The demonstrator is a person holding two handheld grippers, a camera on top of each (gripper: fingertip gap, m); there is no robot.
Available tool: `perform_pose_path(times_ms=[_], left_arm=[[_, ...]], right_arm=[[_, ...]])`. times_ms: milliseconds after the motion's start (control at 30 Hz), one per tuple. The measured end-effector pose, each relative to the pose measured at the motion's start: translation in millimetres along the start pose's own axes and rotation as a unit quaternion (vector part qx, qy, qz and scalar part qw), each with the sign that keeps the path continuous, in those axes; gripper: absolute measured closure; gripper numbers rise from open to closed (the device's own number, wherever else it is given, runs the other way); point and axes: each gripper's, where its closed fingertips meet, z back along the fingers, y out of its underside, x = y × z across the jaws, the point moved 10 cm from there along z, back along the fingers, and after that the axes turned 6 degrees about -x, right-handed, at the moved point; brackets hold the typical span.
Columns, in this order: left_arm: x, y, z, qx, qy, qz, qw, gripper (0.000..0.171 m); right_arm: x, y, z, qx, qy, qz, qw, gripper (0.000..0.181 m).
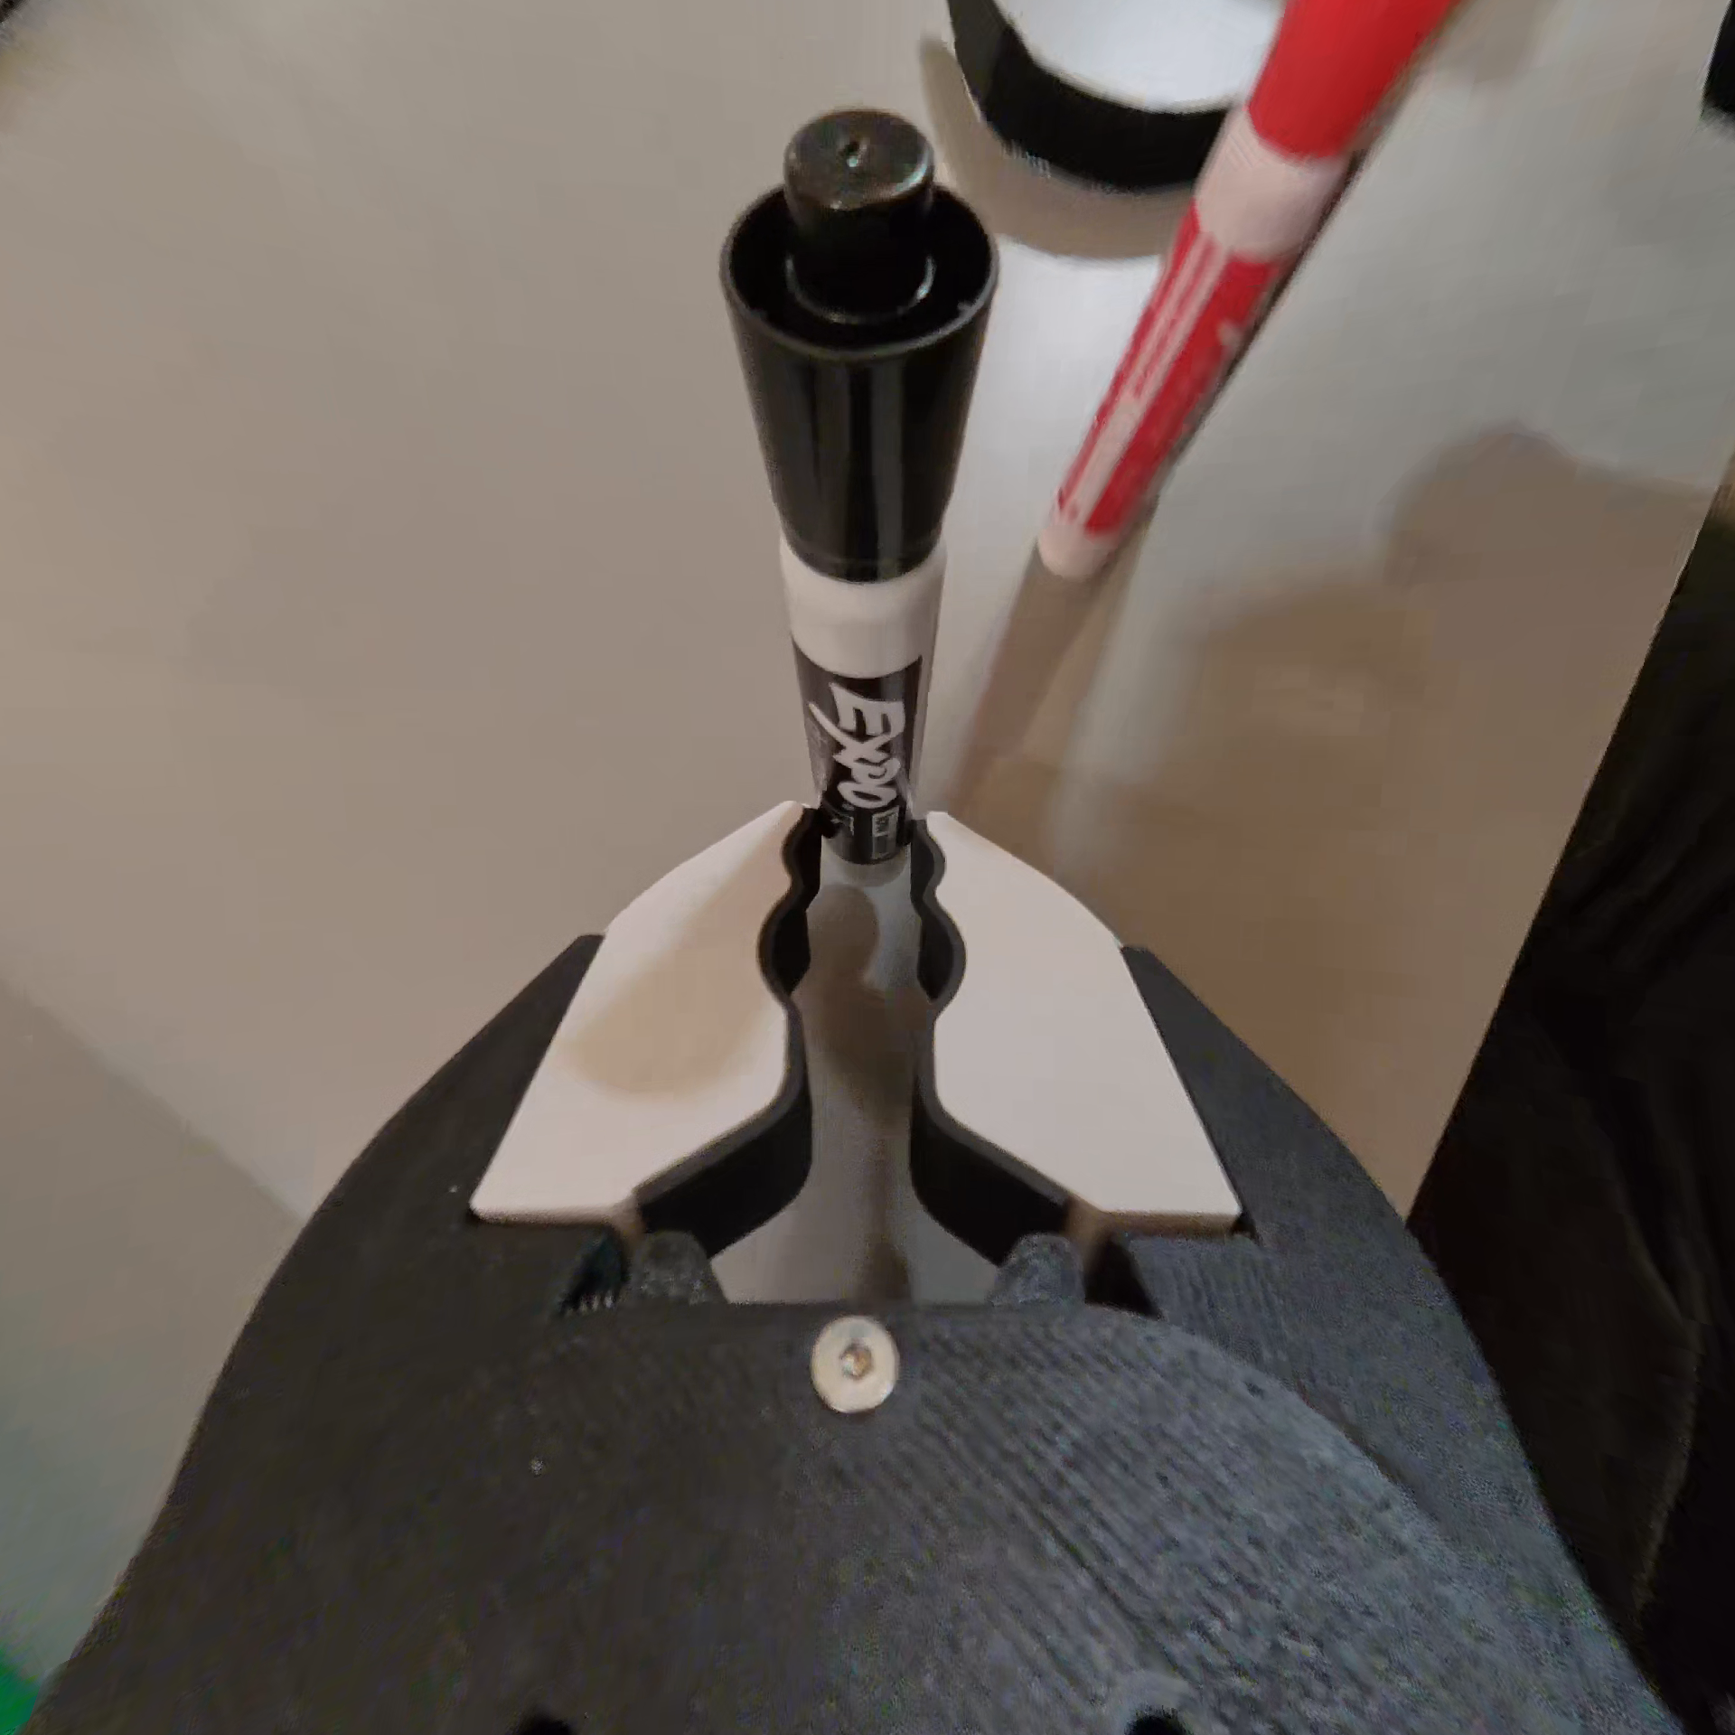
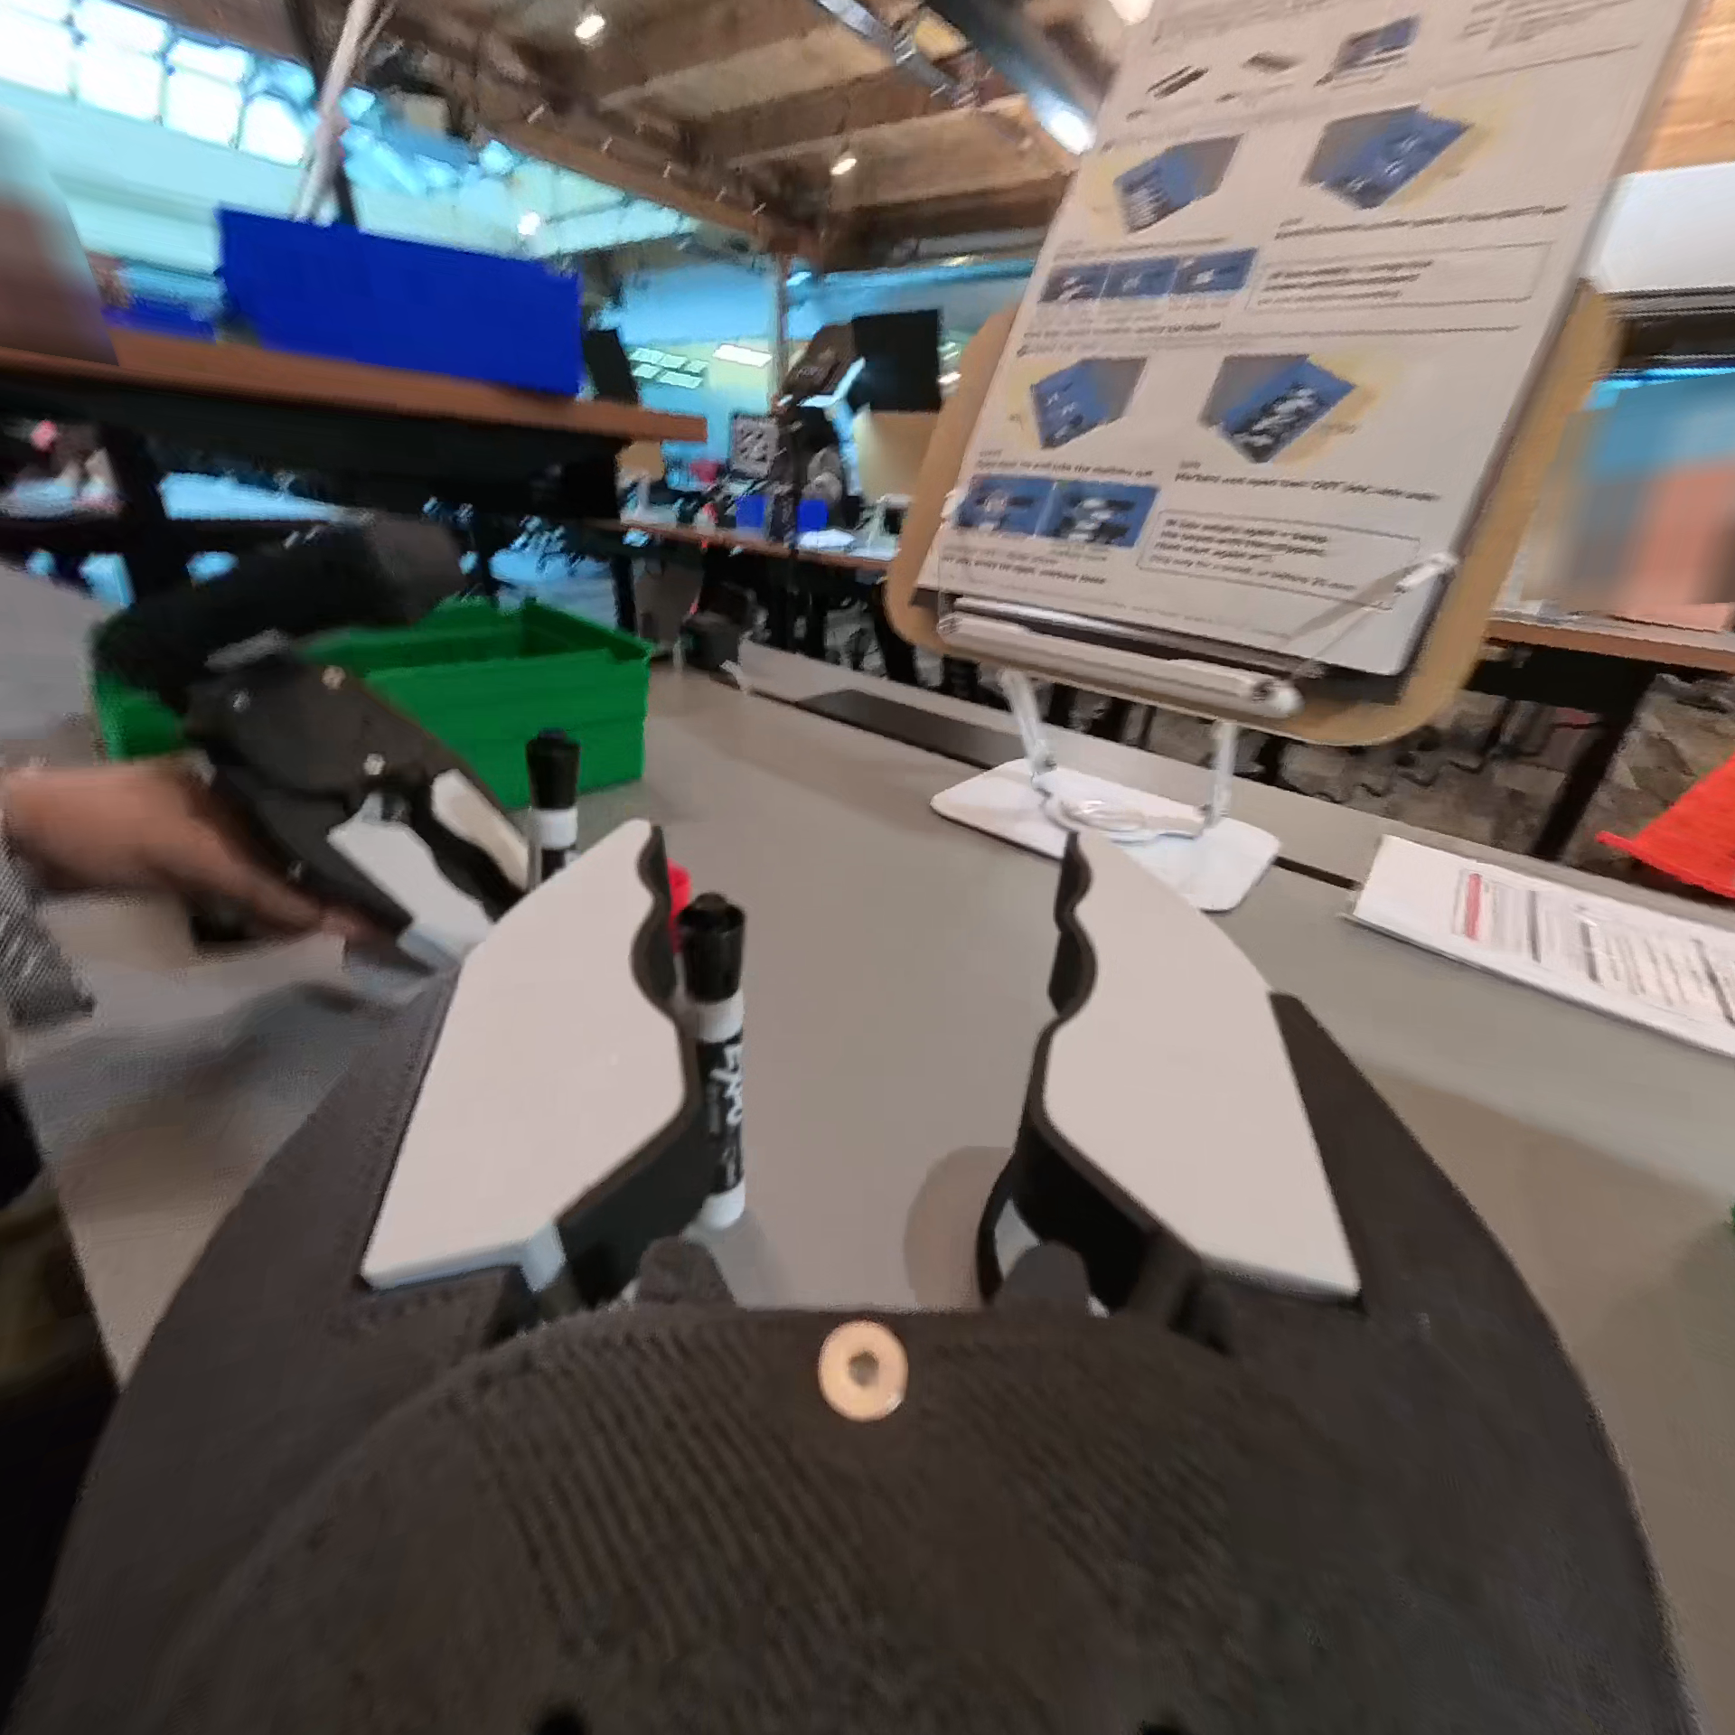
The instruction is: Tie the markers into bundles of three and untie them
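Observation:
My left gripper (image 1: 864, 831) is shut on a black marker (image 1: 859, 404) near its lower end and holds it upright over the grey table, cap end up. A red marker (image 1: 1211, 291), blurred, leans to its right with its lower end on the table. In the right wrist view the left gripper (image 2: 512, 878) with its black marker (image 2: 552, 798) is at the left, held by a hand (image 2: 141, 845). My right gripper (image 2: 859, 864) is open. A second black marker (image 2: 718, 1061) stands near upright against its left finger's inner side. A bit of the red marker (image 2: 676, 892) shows behind that finger.
A green bin (image 2: 526, 676) stands behind the left gripper. A document stand (image 2: 1108, 826) with a printed sheet is at the far middle right. A paper sheet (image 2: 1549, 939) lies to the right, an orange object (image 2: 1681, 836) beyond it. Dark fabric (image 1: 1596, 1033) fills the left wrist view's right edge. Across from one pair of fingers to the other is roughly 20 cm.

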Motion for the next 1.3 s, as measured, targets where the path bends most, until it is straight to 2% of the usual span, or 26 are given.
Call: perform_pose_path(times_ms=[67, 167, 233, 300, 367, 433, 533, 567, 667, 800, 1000, 1133, 1200, 1233, 1300], left_arm=[[-3, 3, 11, 0.047, 0.003, -0.036, 0.998, 0.153], [-18, 0, 32, 0.133, -0.004, -0.072, 0.988, 0.152], [-32, -3, 43, 0.206, -0.032, -0.110, 0.972, 0.152], [-45, -6, 49, 0.273, -0.061, -0.142, 0.949, 0.152], [-59, -8, 49, 0.323, -0.077, -0.163, 0.929, 0.152], [-75, -10, 45, 0.342, -0.060, -0.175, 0.921, 0.152], [-93, -15, 36, 0.340, -0.029, -0.187, 0.921, 0.152], [-97, -16, 33, 0.338, -0.025, -0.197, 0.920, 0.152], [-102, -16, 20, 0.340, -0.029, -0.222, 0.913, 0.152], [-106, -12, 11, 0.313, 0.016, -0.220, 0.924, 0.153], [-111, -25, 22, 0.258, 0.034, -0.223, 0.940, 0.153], [-119, -36, 30, 0.209, 0.060, -0.228, 0.949, 0.153], [-120, -40, 33, 0.187, 0.071, -0.226, 0.953, 0.153], [-120, -40, 33, 0.183, 0.076, -0.223, 0.954, 0.153], [-117, -37, 31, 0.179, 0.078, -0.218, 0.956, 0.153]], right_arm=[[6, 0, -1, 0.016, -0.050, 0.022, 0.998, 0.100], [16, -4, 0, -0.006, -0.103, 0.070, 0.992, 0.100], [32, -7, 4, -0.037, -0.193, 0.116, 0.974, 0.108], [51, -2, 6, -0.023, -0.276, 0.151, 0.949, 0.109], [68, 8, 5, 0.010, -0.304, 0.192, 0.933, 0.110], [82, 14, 4, 0.034, -0.307, 0.236, 0.921, 0.113], [97, 19, 5, 0.048, -0.337, 0.261, 0.903, 0.143], [100, 21, 5, 0.059, -0.344, 0.257, 0.901, 0.147], [102, 32, -1, 0.144, -0.331, 0.256, 0.897, 0.145], [99, 42, -5, 0.222, -0.349, 0.183, 0.892, 0.145], [97, 57, -4, 0.297, -0.366, 0.171, 0.865, 0.140], [100, 61, -4, 0.317, -0.376, 0.157, 0.857, 0.135], [101, 65, -4, 0.329, -0.381, 0.159, 0.849, 0.143], [100, 66, -4, 0.333, -0.376, 0.166, 0.849, 0.161], [99, 66, -6, 0.339, -0.375, 0.170, 0.846, 0.163]])
